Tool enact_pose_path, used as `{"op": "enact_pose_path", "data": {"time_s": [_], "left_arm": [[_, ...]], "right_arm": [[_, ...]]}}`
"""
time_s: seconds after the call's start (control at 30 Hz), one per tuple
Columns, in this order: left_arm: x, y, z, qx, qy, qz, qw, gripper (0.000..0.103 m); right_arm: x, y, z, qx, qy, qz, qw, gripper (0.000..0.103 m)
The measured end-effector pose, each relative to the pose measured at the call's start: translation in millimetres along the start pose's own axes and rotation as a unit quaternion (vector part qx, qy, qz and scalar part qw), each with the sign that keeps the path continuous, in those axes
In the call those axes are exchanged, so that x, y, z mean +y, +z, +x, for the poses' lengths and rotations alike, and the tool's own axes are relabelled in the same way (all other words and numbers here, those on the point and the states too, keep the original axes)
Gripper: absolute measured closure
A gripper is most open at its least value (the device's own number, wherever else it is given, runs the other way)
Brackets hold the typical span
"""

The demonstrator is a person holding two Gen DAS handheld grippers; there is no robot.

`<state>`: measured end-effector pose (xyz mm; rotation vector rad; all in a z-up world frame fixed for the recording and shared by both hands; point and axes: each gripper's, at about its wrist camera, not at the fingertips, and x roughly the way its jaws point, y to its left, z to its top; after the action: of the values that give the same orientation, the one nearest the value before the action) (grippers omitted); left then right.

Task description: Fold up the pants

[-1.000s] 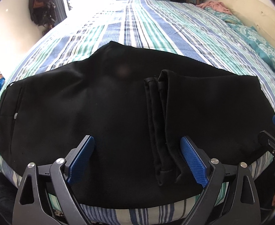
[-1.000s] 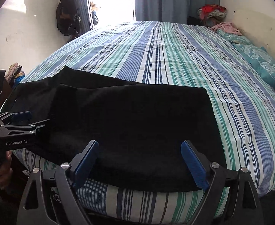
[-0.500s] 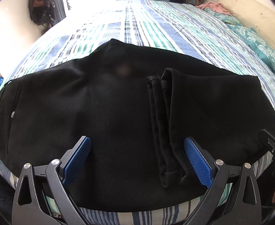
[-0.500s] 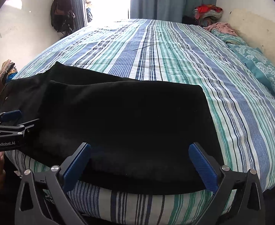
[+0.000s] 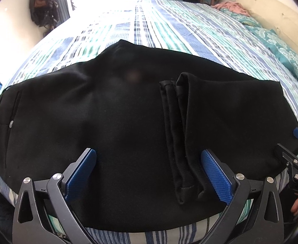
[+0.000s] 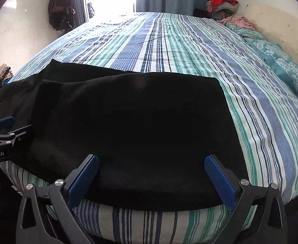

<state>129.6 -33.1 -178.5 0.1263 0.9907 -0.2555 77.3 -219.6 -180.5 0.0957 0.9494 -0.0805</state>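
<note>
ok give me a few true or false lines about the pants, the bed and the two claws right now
1. The black pants lie on the striped bedspread. True.
2. The left claw is clamped on a pant leg. False: its jaws are open, pads off the cloth.
3. The leg hems are folded over onto the pants. True.
4. The right claw holds a pillow. False: it is open and empty, over the pants.
5. The teal pillow lies on top of the pants. False: it sits apart, at the bed's right edge.
</note>
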Motion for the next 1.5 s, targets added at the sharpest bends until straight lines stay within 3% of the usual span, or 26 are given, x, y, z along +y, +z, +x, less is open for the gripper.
{"op": "enact_pose_path", "data": {"time_s": [0.17, 0.3, 0.37, 0.5, 0.67, 0.73, 0.8, 0.9, 0.97, 1.0, 1.23, 1.4, 1.43, 1.5], "left_arm": [[2, 2, 0, 0.007, -0.011, 0.001, 0.9999, 0.0], [16, 11, -10, 0.035, -0.041, -0.01, 0.9985, 0.0], [32, 18, -25, 0.026, -0.019, -0.015, 0.9994, 0.002], [99, 39, -54, -0.015, 0.027, -0.046, 0.9984, 0.001], [224, 62, -47, 0.007, 0.093, -0.123, 0.988, 0.001], [269, 61, -33, 0.048, 0.081, -0.177, 0.9797, 0.001], [291, 53, -18, 0.079, 0.033, -0.208, 0.9745, 0.001], [293, 43, 8, 0.109, -0.032, -0.216, 0.9698, 0.001], [287, 37, 31, 0.143, -0.049, -0.224, 0.9628, 0.0], [286, 32, 40, 0.152, -0.053, -0.229, 0.96, 0.0], [280, 35, 45, 0.148, -0.042, -0.216, 0.9642, 0.0], [280, 37, 43, 0.155, -0.038, -0.219, 0.9625, 0.0], [281, 37, 42, 0.158, -0.038, -0.222, 0.9614, 0.004], [277, 40, 36, 0.152, -0.052, -0.227, 0.9604, 0.023]], "right_arm": [[1, -3, 4, 0.001, -0.001, 0.004, 1.0, 0.0], [2, -3, 4, -0.003, -0.004, 0.001, 1.0, 0.0], [2, -3, 4, -0.003, -0.002, 0.001, 1.0, 0.0], [2, -4, 4, -0.003, -0.003, 0.001, 1.0, 0.0], [2, -4, 3, -0.003, -0.001, 0.001, 1.0, 0.0], [2, -4, 3, -0.004, -0.001, 0.001, 1.0, 0.0], [2, -4, 3, -0.004, -0.002, 0.001, 1.0, 0.0], [2, -3, 3, -0.005, -0.004, 0.002, 1.0, 0.0], [2, -3, 3, -0.007, -0.006, 0.001, 1.0, 0.0], [3, -3, 3, -0.008, -0.006, 0.001, 1.0, 0.0], [3, -3, 3, -0.01, -0.002, -0.001, 1.0, 0.0], [4, -2, 4, -0.008, -0.002, -0.001, 1.0, 0.0], [4, -2, 4, -0.008, -0.002, -0.001, 1.0, 0.0], [3, -2, 4, -0.008, -0.001, -0.001, 1.0, 0.0]]}}
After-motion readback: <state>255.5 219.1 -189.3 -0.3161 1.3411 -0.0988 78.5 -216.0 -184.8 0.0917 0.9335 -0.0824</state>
